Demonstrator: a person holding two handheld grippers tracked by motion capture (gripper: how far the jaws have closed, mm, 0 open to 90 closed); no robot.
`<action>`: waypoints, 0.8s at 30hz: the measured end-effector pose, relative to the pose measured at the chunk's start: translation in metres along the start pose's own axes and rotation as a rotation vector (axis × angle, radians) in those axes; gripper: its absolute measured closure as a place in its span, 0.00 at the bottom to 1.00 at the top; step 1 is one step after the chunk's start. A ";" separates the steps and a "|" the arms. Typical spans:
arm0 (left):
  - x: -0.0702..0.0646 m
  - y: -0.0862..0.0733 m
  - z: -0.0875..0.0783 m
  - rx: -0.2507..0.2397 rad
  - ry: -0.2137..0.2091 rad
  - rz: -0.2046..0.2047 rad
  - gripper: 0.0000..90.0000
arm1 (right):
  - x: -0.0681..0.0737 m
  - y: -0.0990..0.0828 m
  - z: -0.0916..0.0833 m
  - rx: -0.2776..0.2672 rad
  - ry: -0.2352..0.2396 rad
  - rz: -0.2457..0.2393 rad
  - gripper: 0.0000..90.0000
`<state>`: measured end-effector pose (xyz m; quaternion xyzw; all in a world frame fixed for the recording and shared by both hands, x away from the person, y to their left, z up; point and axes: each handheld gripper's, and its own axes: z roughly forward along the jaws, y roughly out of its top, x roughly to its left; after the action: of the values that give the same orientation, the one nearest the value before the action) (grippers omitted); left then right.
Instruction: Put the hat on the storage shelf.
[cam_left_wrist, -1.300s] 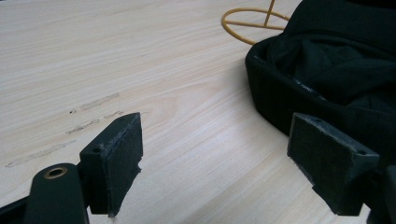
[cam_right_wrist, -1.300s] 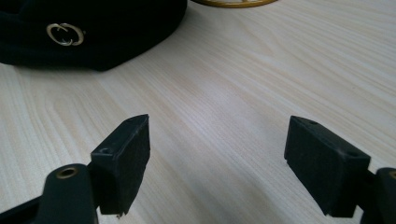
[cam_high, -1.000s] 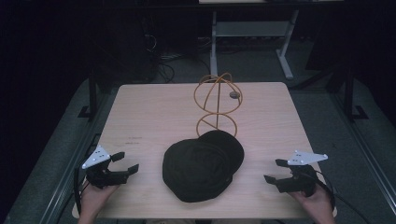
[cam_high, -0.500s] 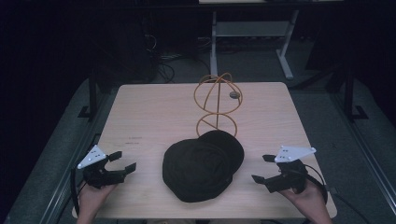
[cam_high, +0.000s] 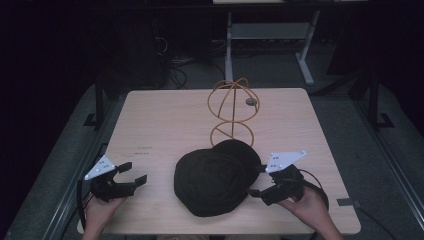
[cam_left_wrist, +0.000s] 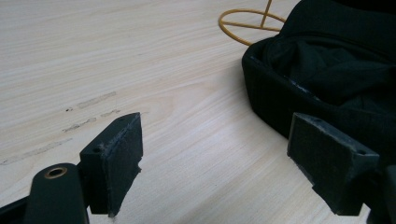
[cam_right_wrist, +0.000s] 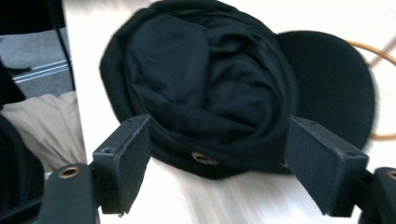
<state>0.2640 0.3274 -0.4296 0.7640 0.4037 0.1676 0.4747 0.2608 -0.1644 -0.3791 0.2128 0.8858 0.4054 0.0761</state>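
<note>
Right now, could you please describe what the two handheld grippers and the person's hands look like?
Both the left gripper and the right gripper are black, each topped by a pale grey three-cornered plate dotted with small holes. Each has two blocky black jaws faced with flat dark pads, and a brass-coloured ring sits at a jaw base. A black cable loops from each. The hands are bare, with no sleeves visible.

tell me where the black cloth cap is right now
In the high view the black cloth cap lies on the near middle of the wooden table, just in front of the orange wire stand, between the two grippers.
</note>
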 end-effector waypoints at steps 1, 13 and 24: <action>0.000 0.000 0.000 0.002 -0.002 -0.002 0.20 | 0.002 0.003 0.003 0.005 0.008 -0.006 0.26; 0.000 -0.001 0.003 0.007 -0.011 -0.001 0.20 | 0.023 0.029 0.033 0.067 0.092 -0.096 0.44; 0.000 -0.001 0.004 0.016 -0.015 -0.003 0.20 | 0.033 0.038 0.051 0.101 0.159 -0.139 0.64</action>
<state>0.2665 0.3254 -0.4324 0.7683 0.4027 0.1579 0.4717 0.2592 -0.0933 -0.3829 0.1215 0.9210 0.3695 0.0227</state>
